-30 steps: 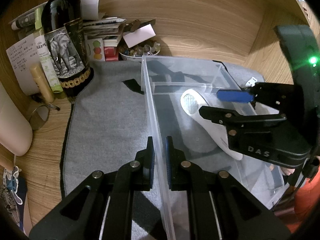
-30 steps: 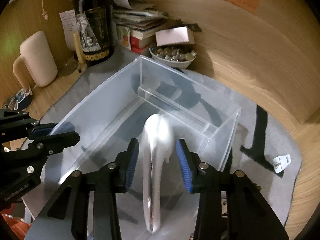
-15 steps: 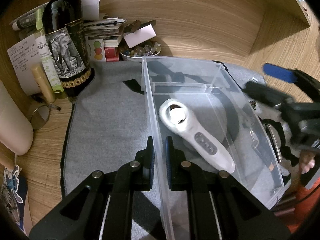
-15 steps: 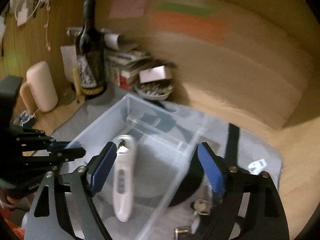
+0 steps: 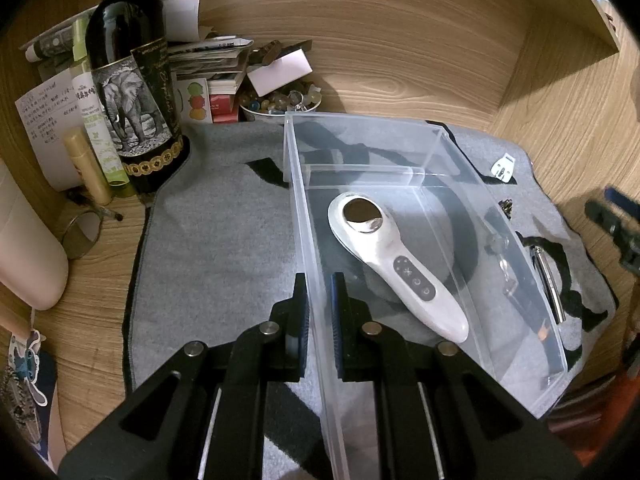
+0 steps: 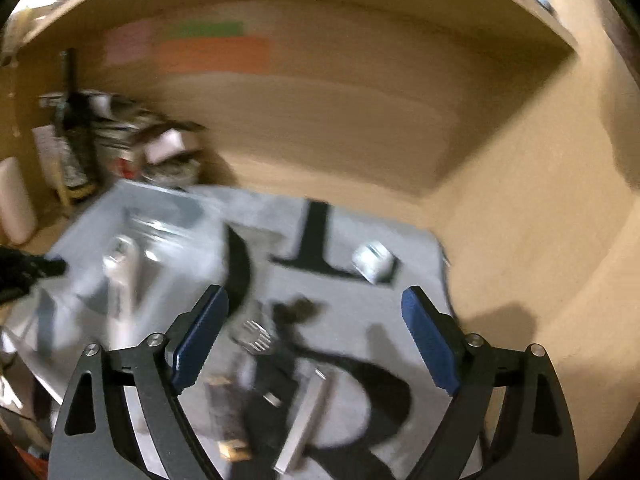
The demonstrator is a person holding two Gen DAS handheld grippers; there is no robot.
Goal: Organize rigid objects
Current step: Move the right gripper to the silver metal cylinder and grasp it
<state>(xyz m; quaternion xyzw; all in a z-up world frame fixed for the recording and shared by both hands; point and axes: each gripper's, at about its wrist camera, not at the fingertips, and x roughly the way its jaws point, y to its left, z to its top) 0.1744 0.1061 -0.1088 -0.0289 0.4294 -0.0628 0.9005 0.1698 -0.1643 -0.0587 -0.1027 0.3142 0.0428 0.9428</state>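
Grey mat (image 5: 224, 240), one clear bin (image 5: 436, 152) with one white massager (image 5: 384, 248); left tool (image 5: 319, 320) pinching bin wall, right tool (image 6: 316, 340) agape.

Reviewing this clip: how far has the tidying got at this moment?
Done: the white handheld massager lies inside the clear plastic bin. In hand: the left tongs clamp the bin's wall; the right tongs are open and hold nothing. Left: small metal items on the grey mat beside the bin.
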